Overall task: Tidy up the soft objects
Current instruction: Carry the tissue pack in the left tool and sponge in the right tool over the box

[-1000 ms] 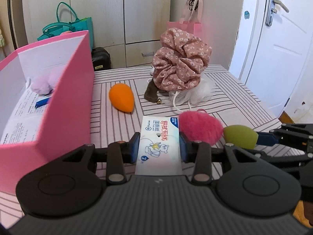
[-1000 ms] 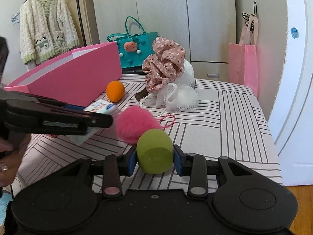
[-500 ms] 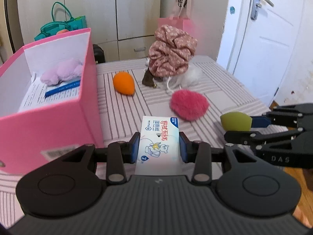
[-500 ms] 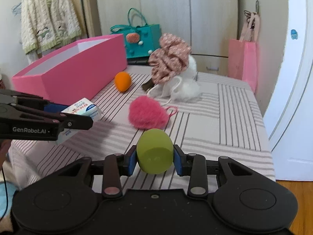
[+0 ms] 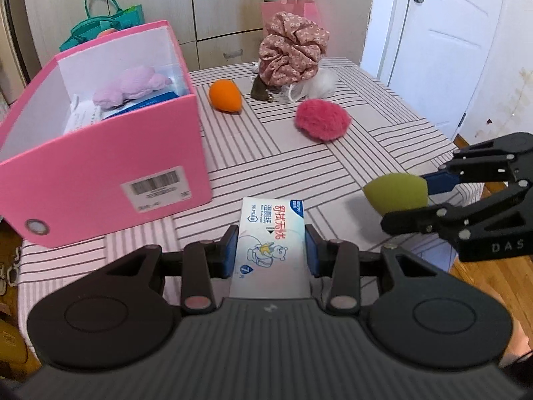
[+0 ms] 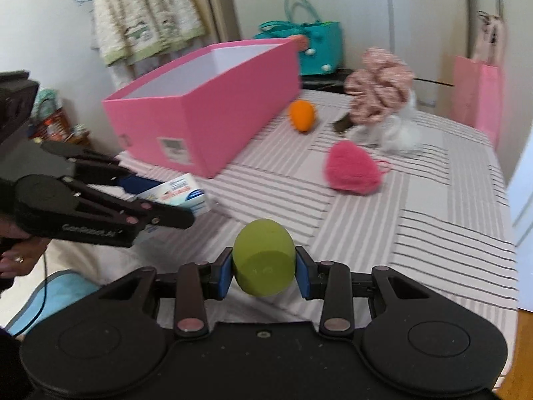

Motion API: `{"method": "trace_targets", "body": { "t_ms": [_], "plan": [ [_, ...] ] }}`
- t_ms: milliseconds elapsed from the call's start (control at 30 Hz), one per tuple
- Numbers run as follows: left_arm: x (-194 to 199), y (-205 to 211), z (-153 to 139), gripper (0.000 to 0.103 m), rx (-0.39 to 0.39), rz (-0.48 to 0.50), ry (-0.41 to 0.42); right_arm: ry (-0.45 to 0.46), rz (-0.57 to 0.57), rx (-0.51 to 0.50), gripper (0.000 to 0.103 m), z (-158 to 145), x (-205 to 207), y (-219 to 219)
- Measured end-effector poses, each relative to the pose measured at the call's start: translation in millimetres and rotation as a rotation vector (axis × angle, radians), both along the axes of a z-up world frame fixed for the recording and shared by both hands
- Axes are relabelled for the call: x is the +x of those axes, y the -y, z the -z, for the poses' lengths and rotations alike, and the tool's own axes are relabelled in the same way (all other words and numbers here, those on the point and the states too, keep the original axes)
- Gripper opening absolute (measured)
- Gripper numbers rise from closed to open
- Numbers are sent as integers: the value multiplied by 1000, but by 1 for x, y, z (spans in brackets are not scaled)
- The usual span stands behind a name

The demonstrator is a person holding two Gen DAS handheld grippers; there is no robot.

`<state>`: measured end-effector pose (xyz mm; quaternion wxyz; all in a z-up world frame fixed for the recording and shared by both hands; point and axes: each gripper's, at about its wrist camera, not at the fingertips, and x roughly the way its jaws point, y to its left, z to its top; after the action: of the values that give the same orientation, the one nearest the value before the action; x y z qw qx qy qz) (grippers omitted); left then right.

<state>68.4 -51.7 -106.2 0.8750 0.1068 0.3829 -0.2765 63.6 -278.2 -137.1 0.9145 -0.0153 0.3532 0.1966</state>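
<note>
My left gripper (image 5: 271, 250) is shut on a white tissue pack (image 5: 271, 233), held above the table's near edge, in front of the open pink box (image 5: 100, 166). The box holds a lilac plush (image 5: 130, 85) and papers. My right gripper (image 6: 263, 271) is shut on a green egg-shaped sponge (image 6: 263, 261), also seen in the left wrist view (image 5: 396, 191), to the right of the pack. An orange sponge (image 5: 226, 95), a pink fluffy puff (image 5: 322, 120), a floral scrunchie (image 5: 293, 53) and a white mesh puff (image 5: 321, 83) lie on the striped table (image 5: 366, 100).
A small brown thing (image 5: 261, 90) lies under the scrunchie. A teal bag (image 5: 103, 26) and a pink paper bag (image 5: 288, 8) stand behind the table by the cupboards. A white door (image 5: 443, 50) is at the right. A cardigan (image 6: 143, 16) hangs on the left wall.
Both grippers have pulled back toward the near table edge and risen, still holding their objects. The pink box's inside now shows more from above.
</note>
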Motion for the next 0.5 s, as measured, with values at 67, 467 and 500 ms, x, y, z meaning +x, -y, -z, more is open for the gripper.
{"method": "trace_targets", "body": {
  "t_ms": [67,467,500],
  "plan": [
    [-2,-7,-5,39,2,2,-10,-19,-39,21,42,-2,-1,-8],
    [1,-47,-57,39,-8,30,15,-57,-157,103,42,-29,14,-43],
    [1,-51,-62,39,-12,27,28,-44,-160,99,43,-34,15,-46]
  ]
}}
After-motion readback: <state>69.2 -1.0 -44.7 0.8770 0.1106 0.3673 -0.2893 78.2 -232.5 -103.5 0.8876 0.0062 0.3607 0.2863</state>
